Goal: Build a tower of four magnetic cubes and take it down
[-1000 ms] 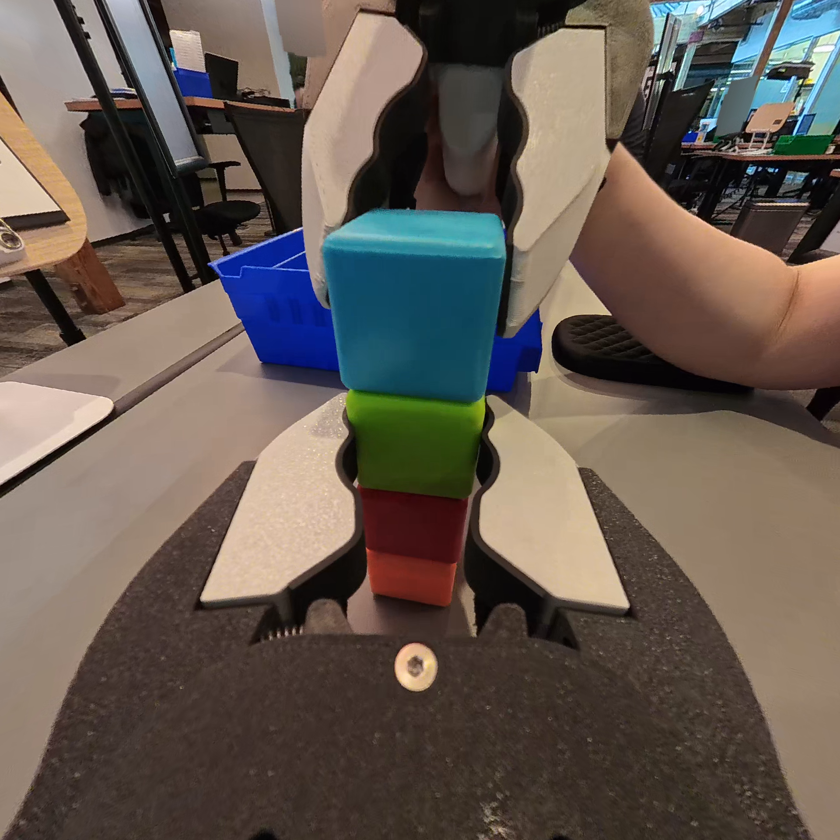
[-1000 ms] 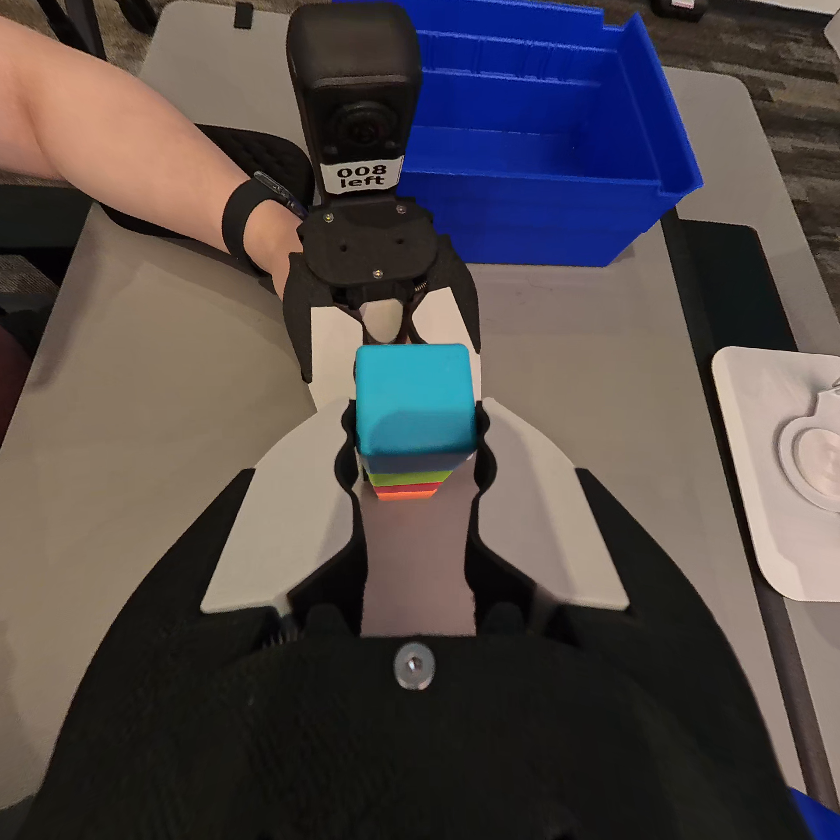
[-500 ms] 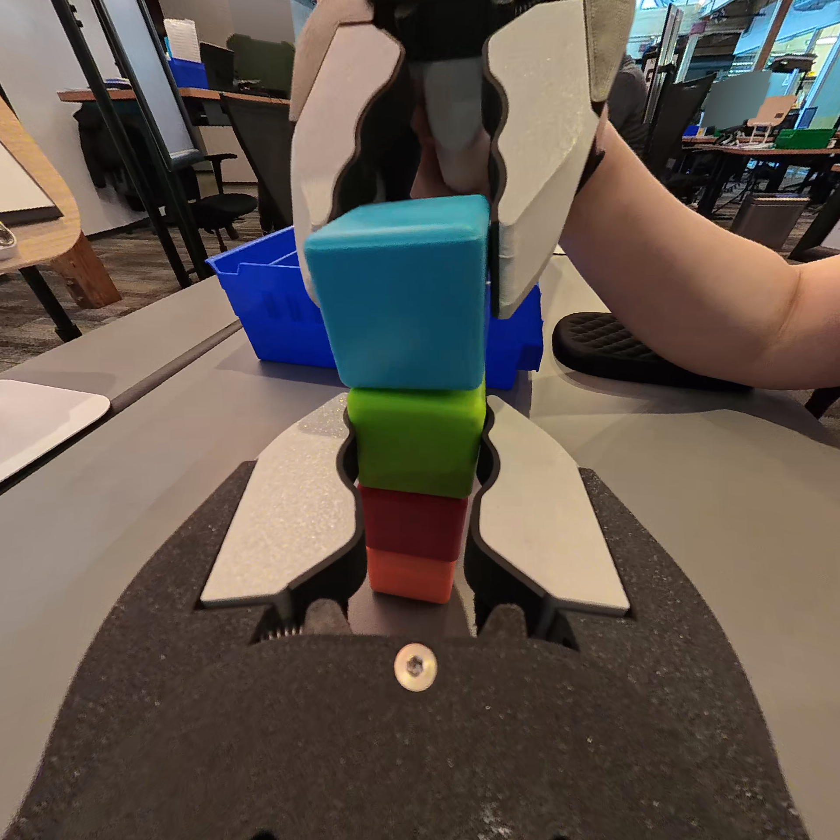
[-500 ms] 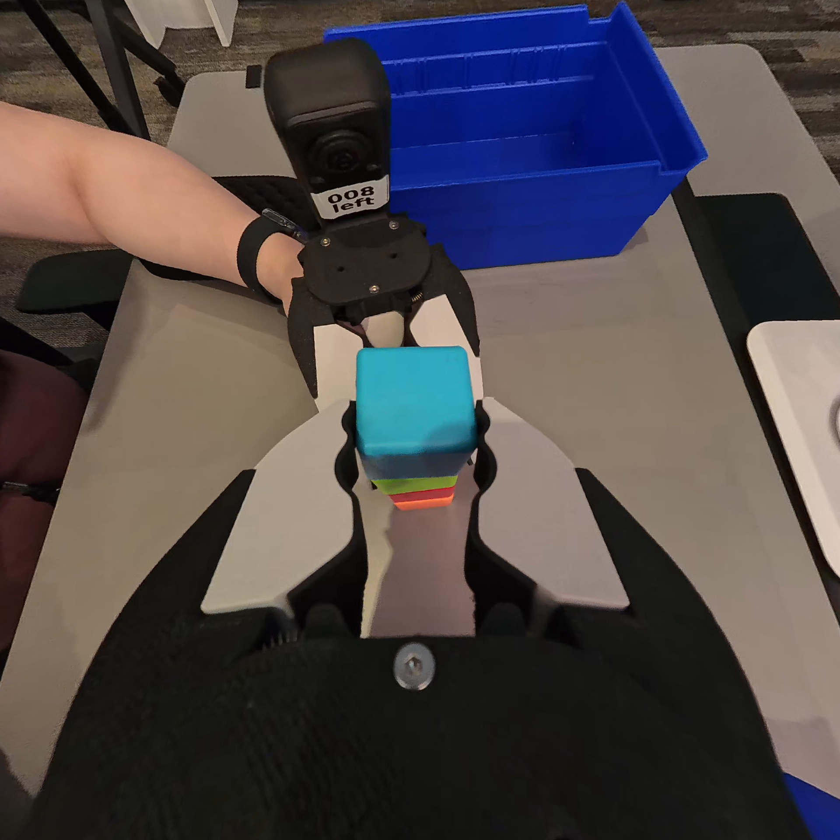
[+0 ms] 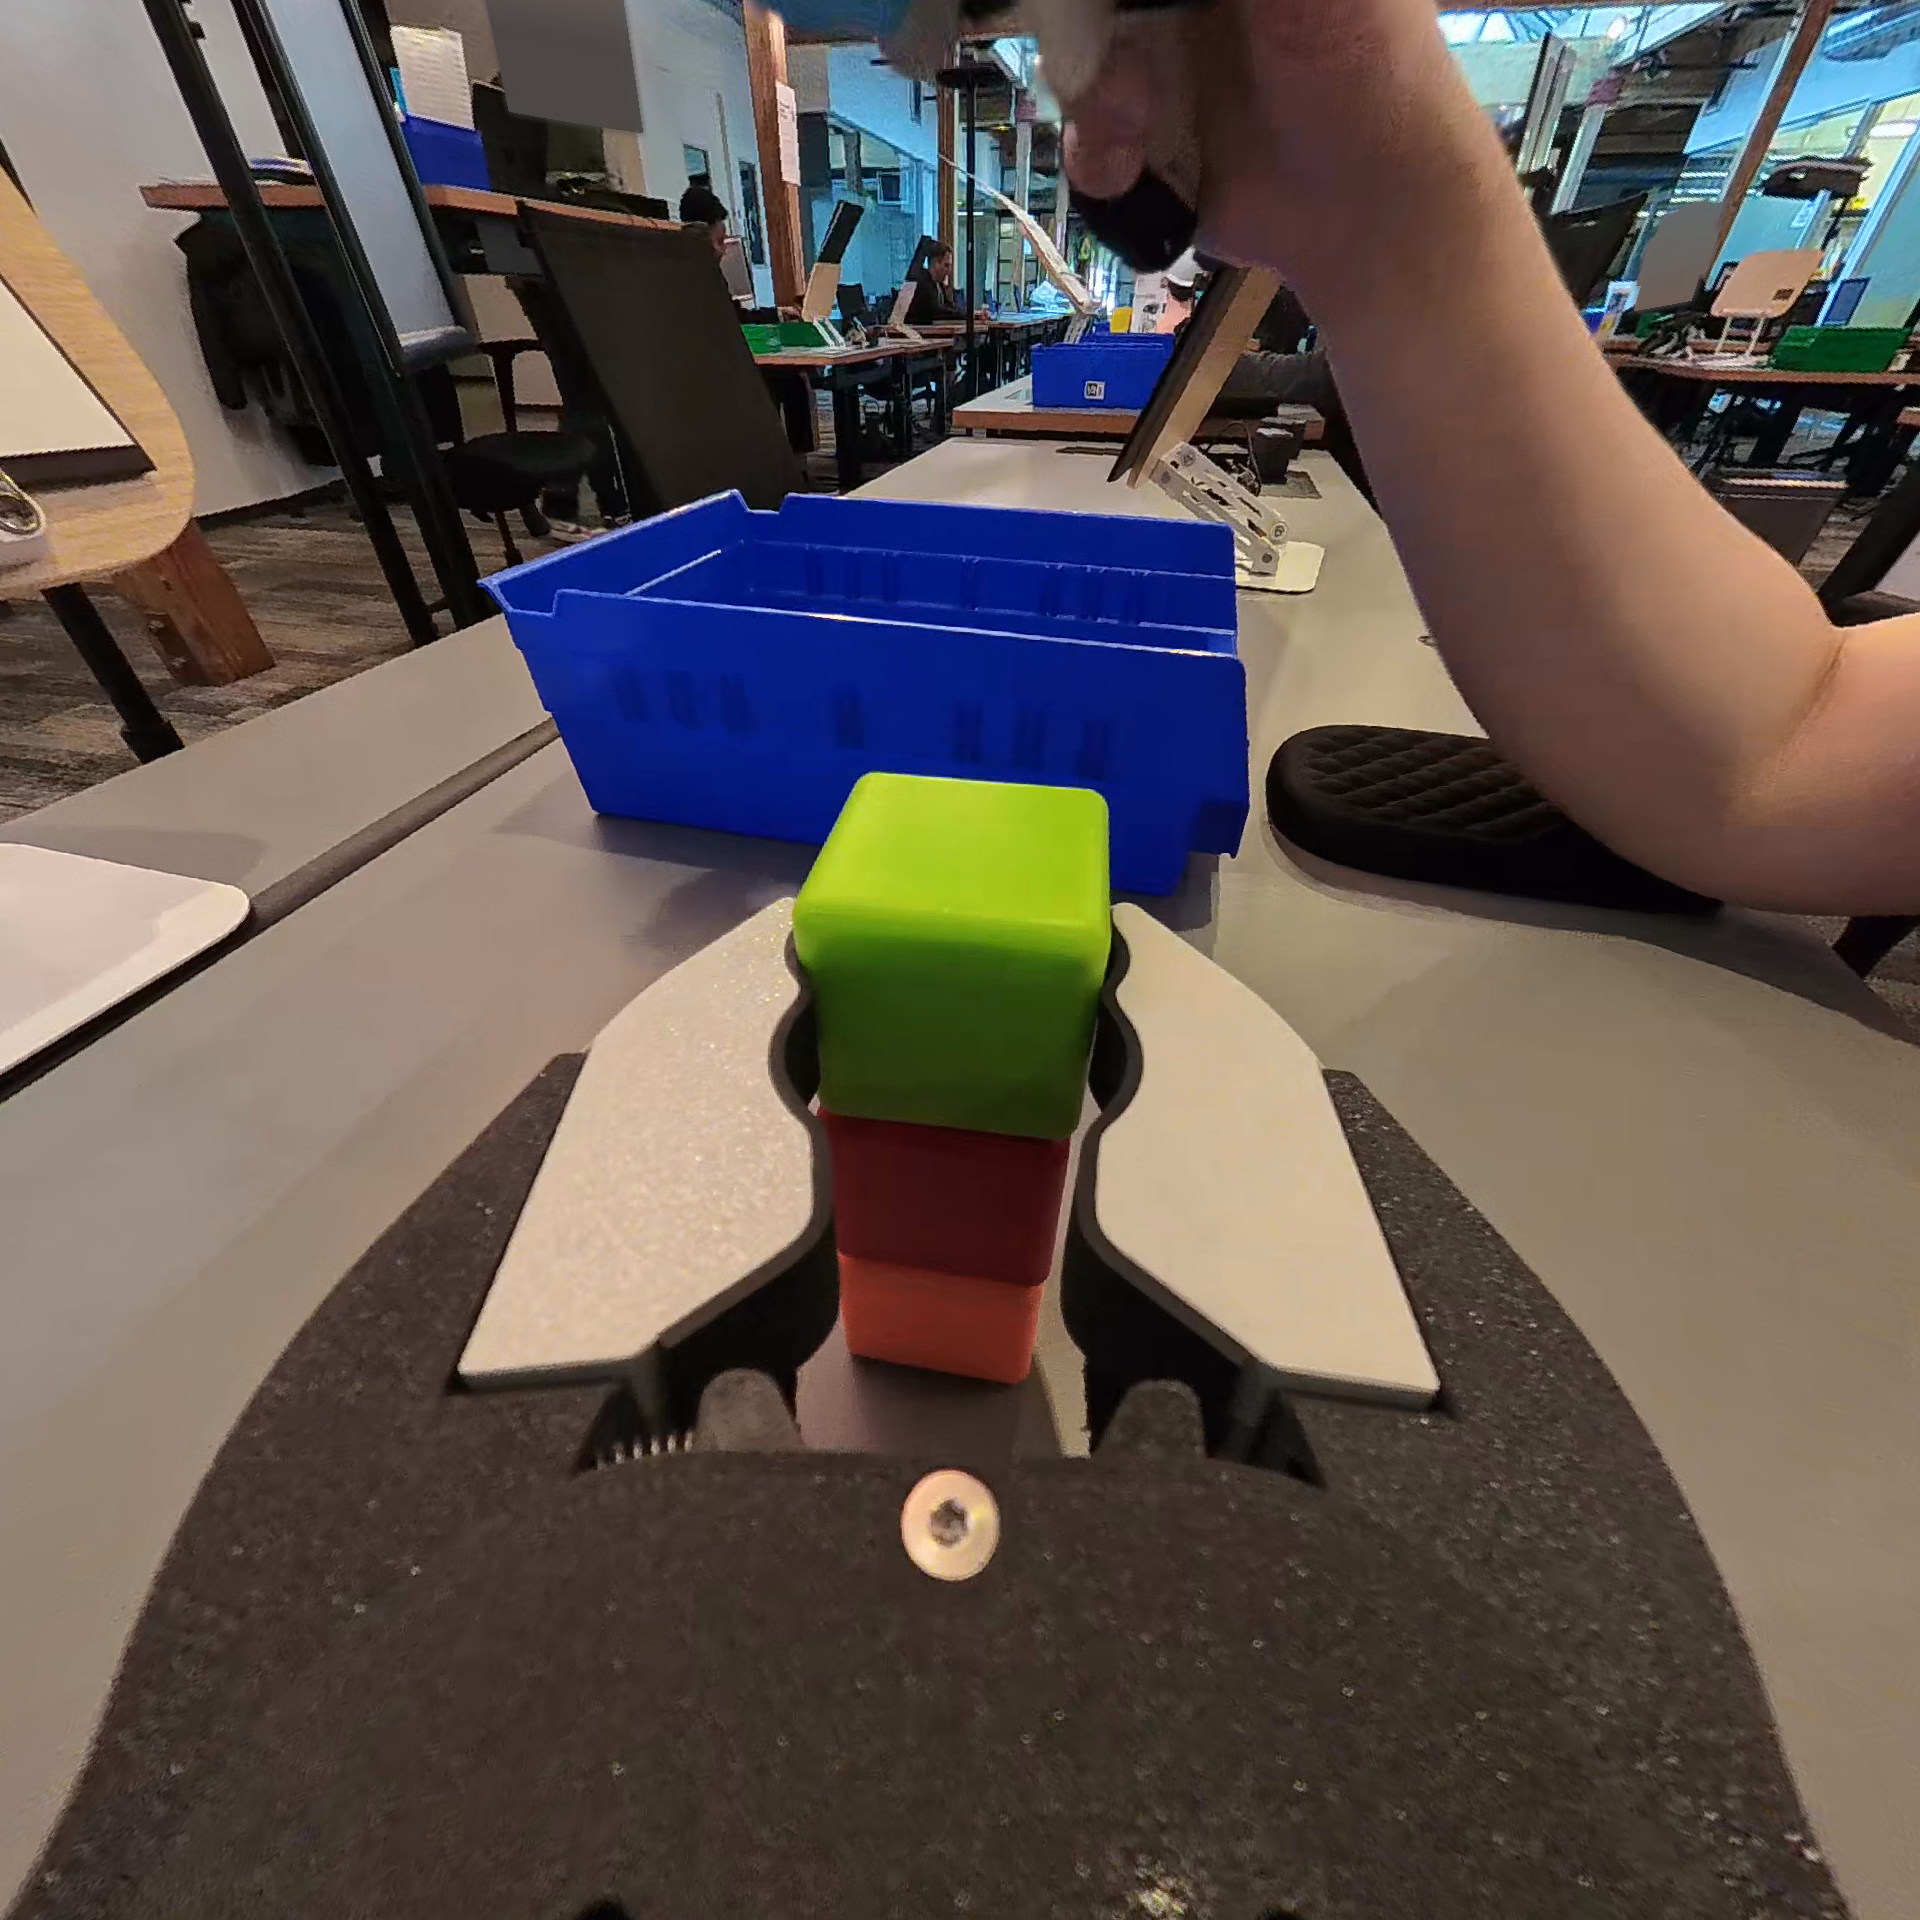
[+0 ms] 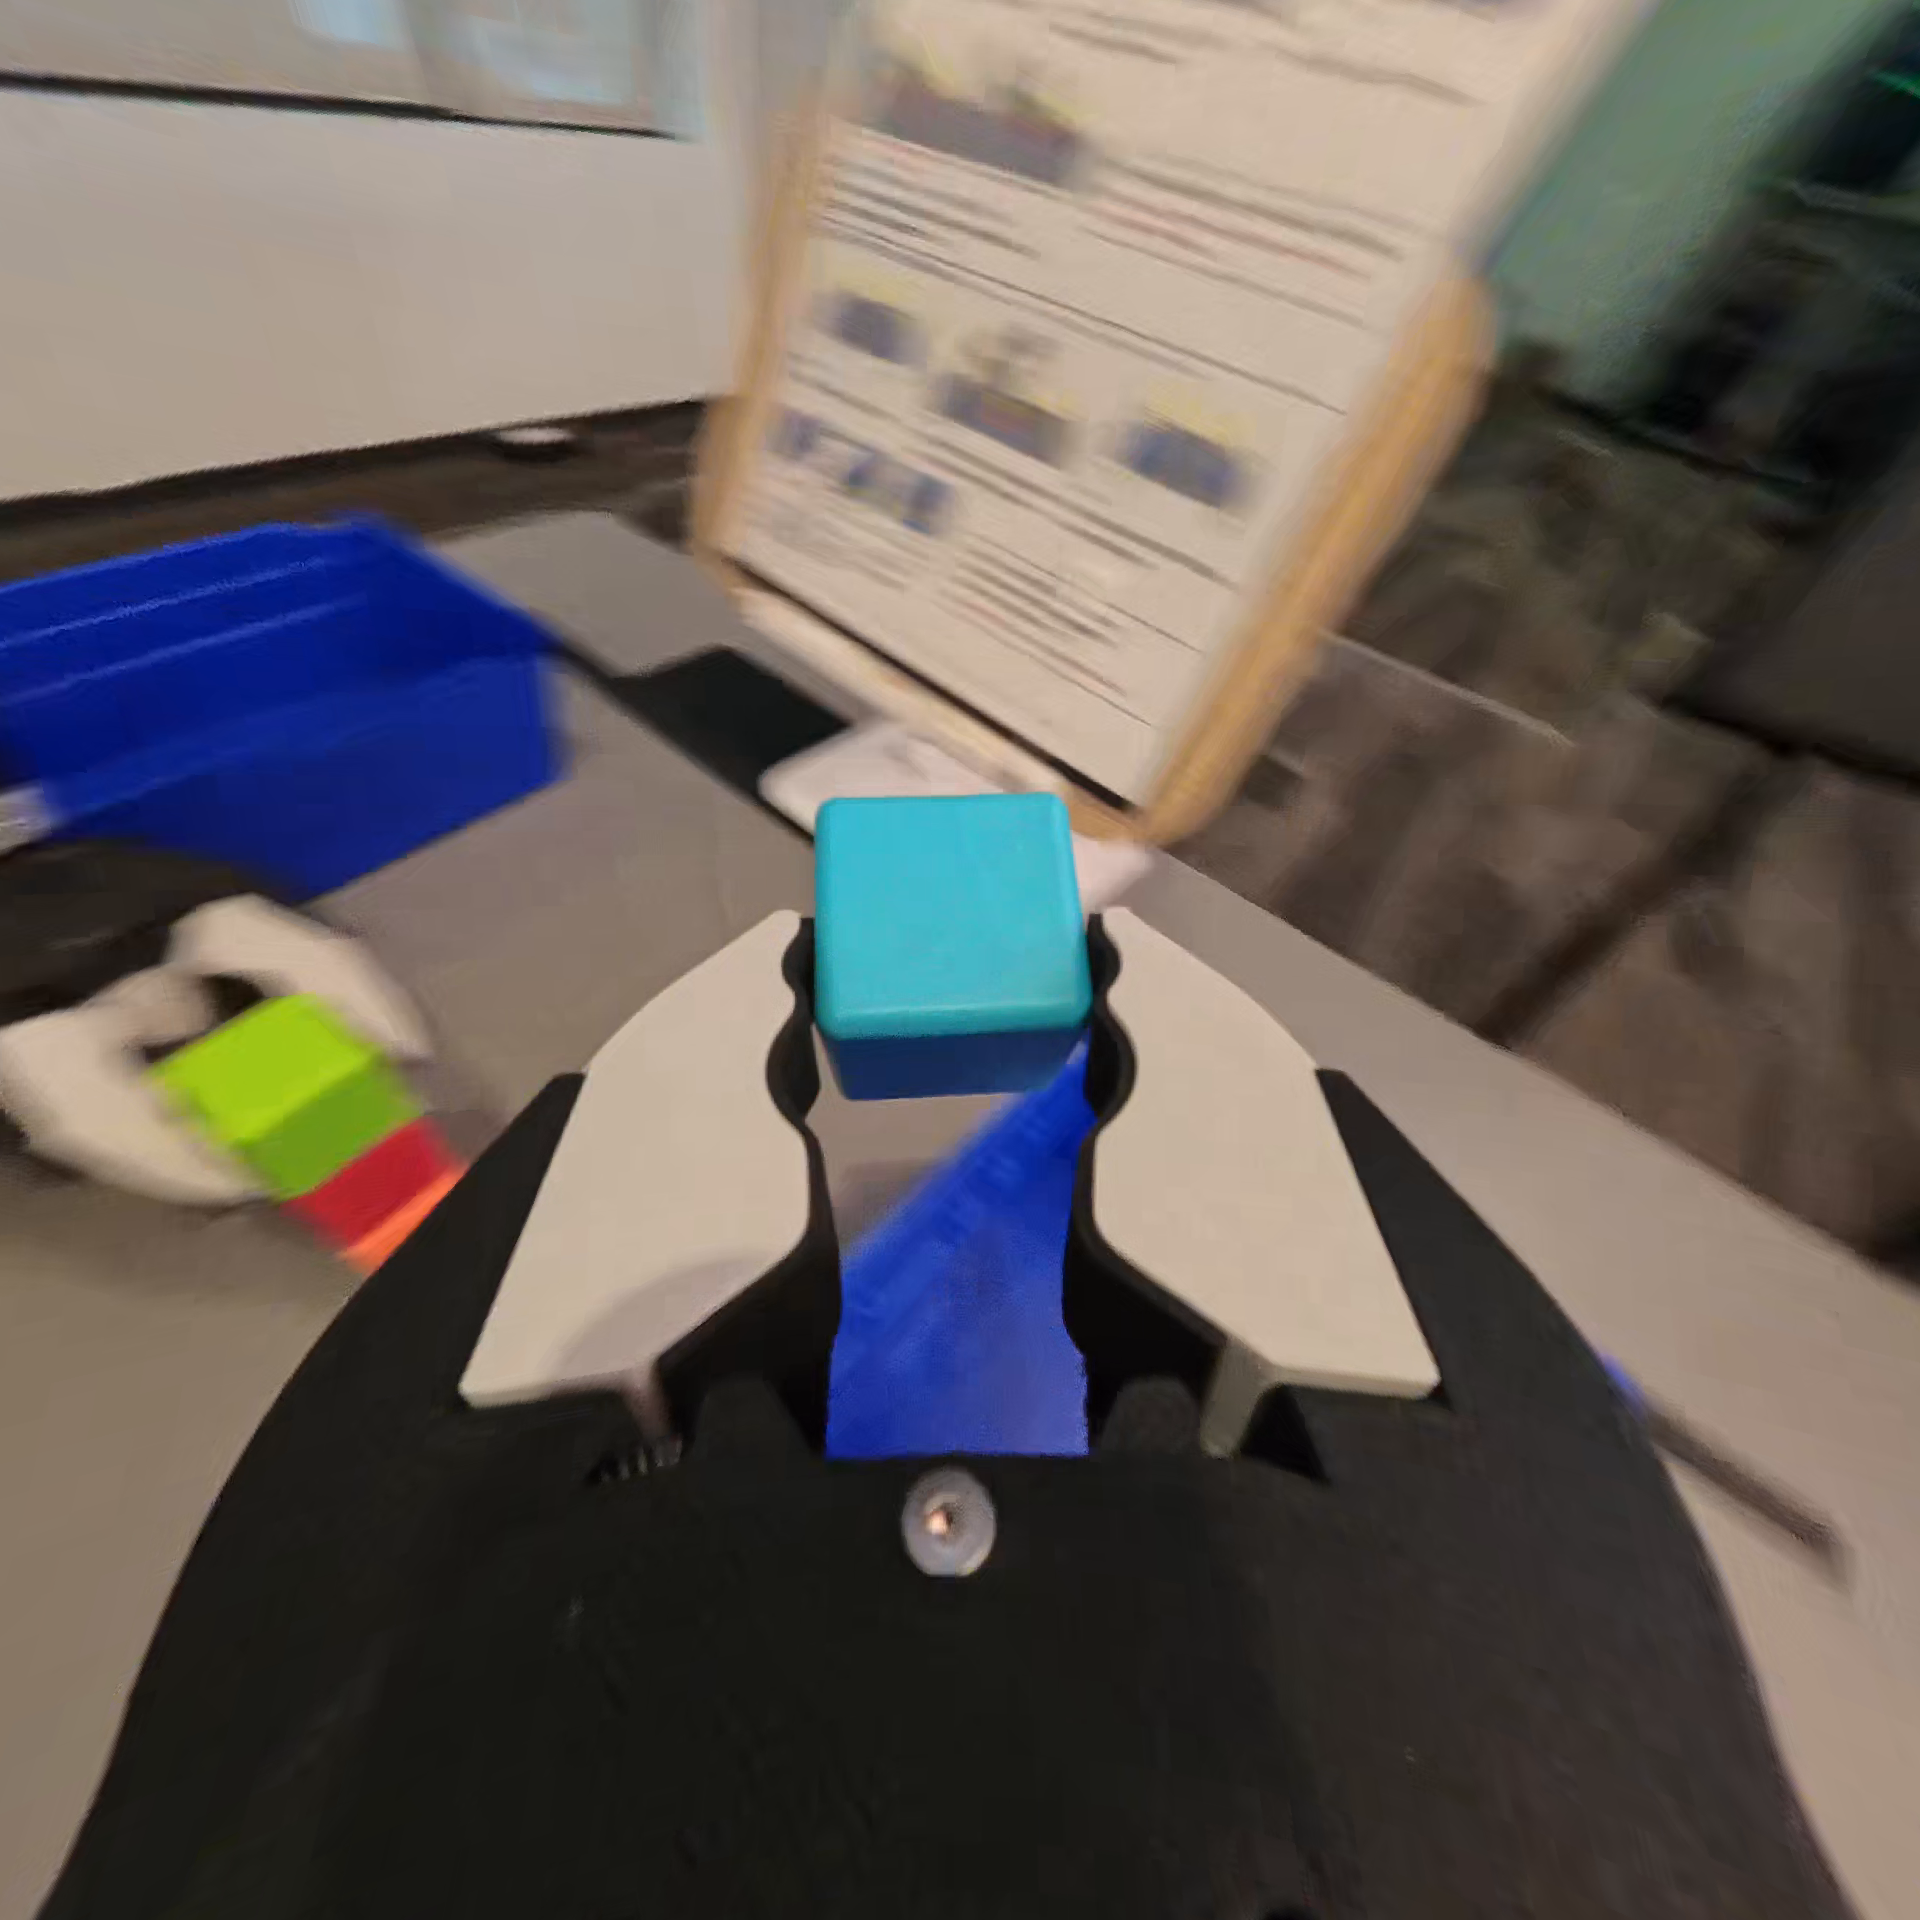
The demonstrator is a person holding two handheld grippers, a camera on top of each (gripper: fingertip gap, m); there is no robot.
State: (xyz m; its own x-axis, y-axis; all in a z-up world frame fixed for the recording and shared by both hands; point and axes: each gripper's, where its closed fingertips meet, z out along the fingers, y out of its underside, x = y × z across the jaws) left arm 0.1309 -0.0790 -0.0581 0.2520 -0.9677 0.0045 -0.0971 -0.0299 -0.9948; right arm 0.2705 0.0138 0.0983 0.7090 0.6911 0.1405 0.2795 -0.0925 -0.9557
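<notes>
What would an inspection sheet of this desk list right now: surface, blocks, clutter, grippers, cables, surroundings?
Surface: grey table, bare around the stack.
Job's things: green block on dark red block on orange block; teal block lifted clear.
Clutter: blue bin, black pad, white tray.
Grippers: left gripper shut on green block; right gripper shut on teal block.
Cables: nothing seen.
Surroundings: office desks, chairs, a poster board.

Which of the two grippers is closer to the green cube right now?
Left. The left gripper is clamped on the green cube, which tops the stack. The right gripper is lifted away to the side, holding the teal cube.
</notes>
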